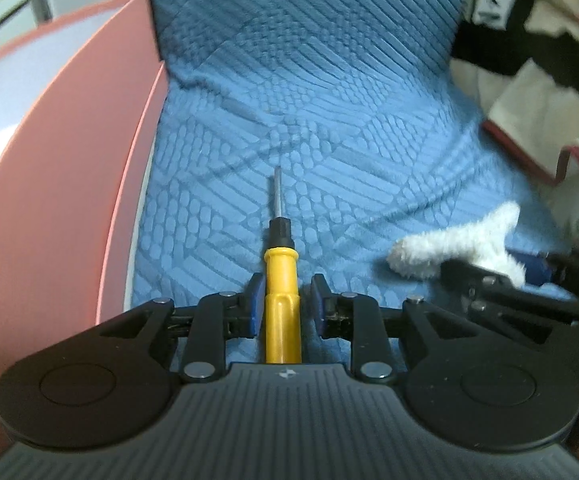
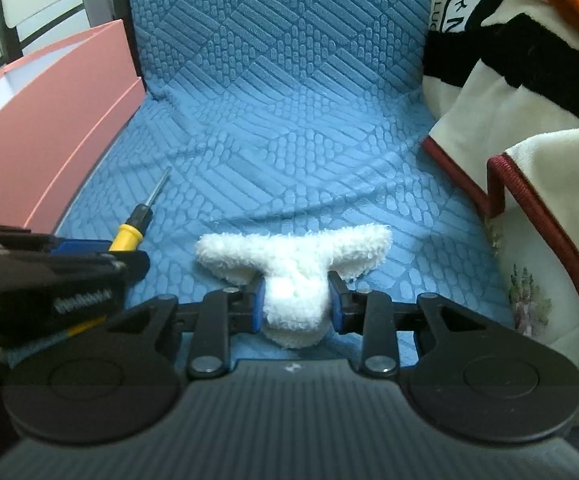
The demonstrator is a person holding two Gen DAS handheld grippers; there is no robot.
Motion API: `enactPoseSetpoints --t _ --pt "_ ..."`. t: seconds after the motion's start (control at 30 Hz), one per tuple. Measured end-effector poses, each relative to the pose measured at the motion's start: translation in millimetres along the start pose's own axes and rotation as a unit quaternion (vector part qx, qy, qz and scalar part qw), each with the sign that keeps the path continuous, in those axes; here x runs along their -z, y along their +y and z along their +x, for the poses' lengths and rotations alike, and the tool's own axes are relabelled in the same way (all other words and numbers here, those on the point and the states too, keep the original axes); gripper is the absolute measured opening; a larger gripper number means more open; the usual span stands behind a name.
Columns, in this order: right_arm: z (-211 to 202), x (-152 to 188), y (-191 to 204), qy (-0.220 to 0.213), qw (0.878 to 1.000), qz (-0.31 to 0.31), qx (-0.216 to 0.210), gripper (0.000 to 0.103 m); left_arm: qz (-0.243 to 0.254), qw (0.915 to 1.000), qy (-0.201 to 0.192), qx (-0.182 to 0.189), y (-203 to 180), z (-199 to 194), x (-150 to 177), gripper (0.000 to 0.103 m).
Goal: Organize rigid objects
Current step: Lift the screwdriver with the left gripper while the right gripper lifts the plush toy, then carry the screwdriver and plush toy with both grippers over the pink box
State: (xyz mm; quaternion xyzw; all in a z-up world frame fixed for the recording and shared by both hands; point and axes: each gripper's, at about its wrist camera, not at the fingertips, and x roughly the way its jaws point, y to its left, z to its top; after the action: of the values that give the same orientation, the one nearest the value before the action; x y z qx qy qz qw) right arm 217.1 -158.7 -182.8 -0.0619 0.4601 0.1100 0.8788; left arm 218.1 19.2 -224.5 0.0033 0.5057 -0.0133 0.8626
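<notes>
Blue quilted fabric point(image 2: 289, 120) with a raised brick-like pattern covers the seat and rises up the back, lightly creased. Against it on the left stands a pink box point(image 2: 49, 120) with smooth flat walls and a pale inside; on the right lies a cream blanket point(image 2: 549, 184) with black bands, an orange patch and dark red piping.

In the left wrist view, the left gripper point(image 1: 282, 304) has its blue pads point(image 1: 254, 308) a little apart on either side of a screwdriver point(image 1: 281, 300). The left pad sits against the yellow handle, while a narrow gap shows at the right pad, so the jaws are not pressing it. This handle is smooth, ribbed plastic with a black collar, and the thin grey metal shaft runs straight away from the gripper. Its long axis lies along the gripper's line, tip toward the seat back, flat on the fabric just beside the pink box.

In the right wrist view, the right gripper point(image 2: 296, 304) is clamped on the stem of a fluffy white T-shaped piece point(image 2: 293, 264), both pads sunk into the woolly pile. Its crossbar lies beyond the fingertips, across the view.
</notes>
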Motion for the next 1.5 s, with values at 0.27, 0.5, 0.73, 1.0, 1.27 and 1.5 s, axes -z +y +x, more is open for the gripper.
enactPoseSetpoints --t 0.27,0.5,0.73,1.0,1.27,1.5 --pt "2.6 -0.7 2.3 0.014 1.000 -0.002 0.000 0.035 -0.021 0.9998 -0.005 0.001 4.7 -2.1 -0.4 0.021" --pt "-11.4 -3.8 -0.9 0.012 1.000 0.008 -0.006 0.034 -0.054 0.9983 -0.010 0.018 13.1 -17.3 0.7 0.021" --pt "-32.1 -11.1 -3.4 0.004 1.000 0.005 -0.017 0.034 -0.060 0.9975 -0.017 0.034 18.4 -43.8 -8.5 0.021" --pt "-55.9 -21.2 4.2 -0.003 1.000 0.010 -0.026 0.034 -0.064 0.9967 -0.022 0.044 34.9 -76.2 -23.6 0.021" --pt "-95.3 -48.0 33.7 -0.029 0.999 0.004 -0.043 0.034 -0.077 0.9955 -0.018 0.052 68.3 -113.9 -39.2 0.021" --pt "-125.1 -81.4 60.8 -0.059 0.997 -0.010 -0.052 0.034 -0.094 0.9935 -0.032 0.057 105.3 -149.0 -53.4 0.021"
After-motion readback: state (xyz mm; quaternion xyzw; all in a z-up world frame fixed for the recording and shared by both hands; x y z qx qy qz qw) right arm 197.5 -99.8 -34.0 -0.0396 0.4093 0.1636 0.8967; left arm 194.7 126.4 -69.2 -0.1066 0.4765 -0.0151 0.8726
